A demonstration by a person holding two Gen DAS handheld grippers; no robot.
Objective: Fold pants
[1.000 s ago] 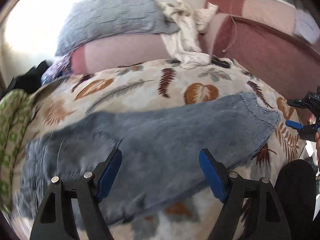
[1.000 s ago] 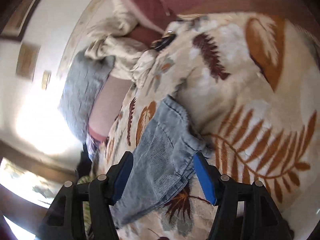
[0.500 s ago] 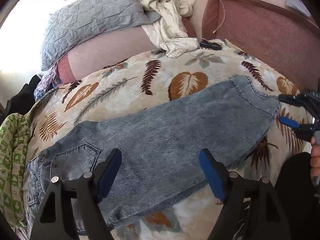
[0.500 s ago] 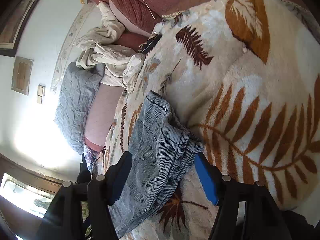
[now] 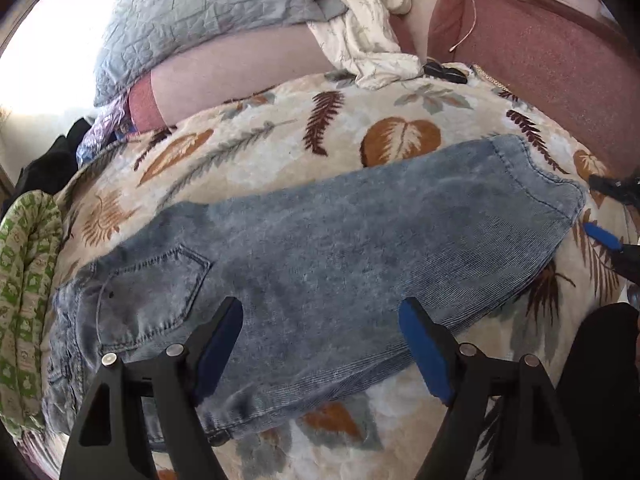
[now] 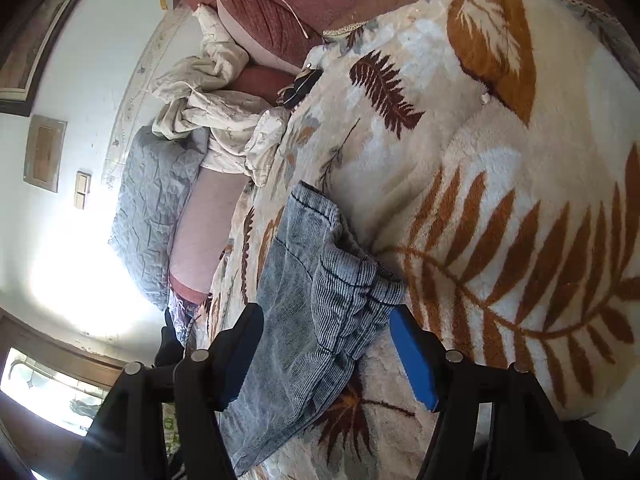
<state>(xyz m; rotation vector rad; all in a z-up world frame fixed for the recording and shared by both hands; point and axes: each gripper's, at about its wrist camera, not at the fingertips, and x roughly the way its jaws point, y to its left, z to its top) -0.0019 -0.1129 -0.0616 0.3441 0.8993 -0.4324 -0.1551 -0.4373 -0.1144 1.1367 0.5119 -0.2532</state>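
Observation:
Blue denim pants [image 5: 340,248] lie flat across a leaf-patterned blanket [image 5: 280,136], doubled lengthwise, back pocket at the left and leg hems at the right. My left gripper [image 5: 322,312] hovers open over the thigh part, its blue pads wide apart and clear of the cloth. At the hem end, my right gripper [image 5: 604,212] shows at the right edge of the left wrist view. In the right wrist view the hems [image 6: 332,264] are bunched between the fingers of the right gripper [image 6: 326,320], which stands open with neither pad pressing on them.
A grey quilted pillow [image 5: 200,12], a pink bolster [image 5: 240,64] and a crumpled white cloth [image 5: 360,32] lie at the head of the bed. A small black object [image 5: 444,72] sits near them. Green patterned fabric [image 5: 24,280] hangs at the left. A person's dark-clothed leg [image 5: 600,380] is at the lower right.
The left gripper has tipped downward and come closer to the pants, bringing the back pocket into view. The right gripper has turned a little, with the hems now nearer its fingers. The pants lie unmoved.

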